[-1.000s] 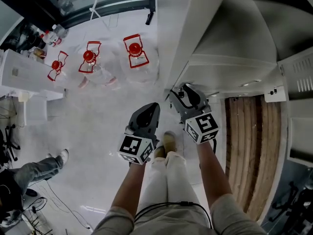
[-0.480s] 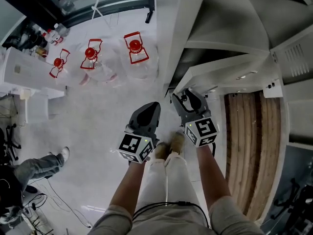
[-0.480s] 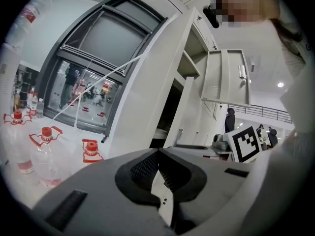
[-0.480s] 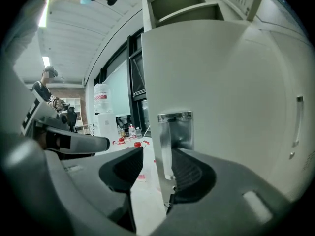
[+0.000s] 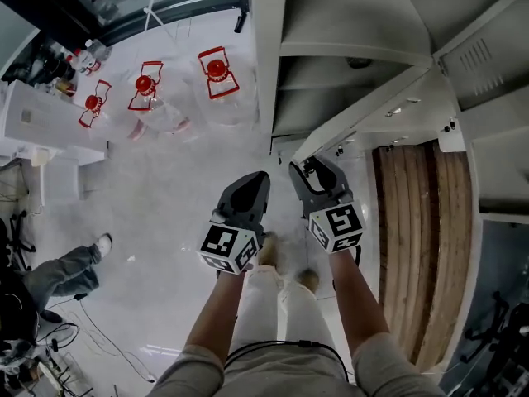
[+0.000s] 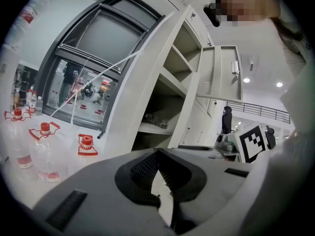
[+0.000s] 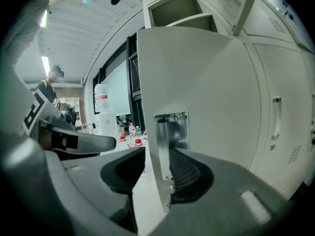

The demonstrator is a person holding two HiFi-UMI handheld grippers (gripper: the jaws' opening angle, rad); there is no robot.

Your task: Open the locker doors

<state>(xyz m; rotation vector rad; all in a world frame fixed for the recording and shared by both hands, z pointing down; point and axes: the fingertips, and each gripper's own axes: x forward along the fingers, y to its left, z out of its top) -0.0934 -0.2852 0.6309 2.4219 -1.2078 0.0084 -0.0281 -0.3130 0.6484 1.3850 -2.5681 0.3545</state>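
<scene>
The white locker point(image 5: 347, 23) stands at the right with upper compartments showing bare shelves. A lower door point(image 5: 364, 110) is swung partly out. My right gripper point(image 5: 307, 168) is at that door's free edge. In the right gripper view the door point(image 7: 206, 82) and its metal latch plate point(image 7: 170, 136) sit between the jaws of the right gripper point(image 7: 157, 156). Its jaws are closing, the right pad near the plate, a gap left at the other pad. My left gripper point(image 5: 248, 182) hangs beside it over the floor, shut and empty point(image 6: 157, 154).
Large water bottles with red handles point(image 5: 216, 74) point(image 5: 142, 91) lie on the pale floor at the upper left. A seated person's legs point(image 5: 62, 271) show at the left edge. A wooden-slat strip point(image 5: 413, 246) runs along the right. More closed locker doors point(image 7: 275, 117) stand further right.
The lower locker door has swung further out from the cabinet, with my right gripper staying at its edge. The person's feet have stepped back. The left gripper has barely moved.
</scene>
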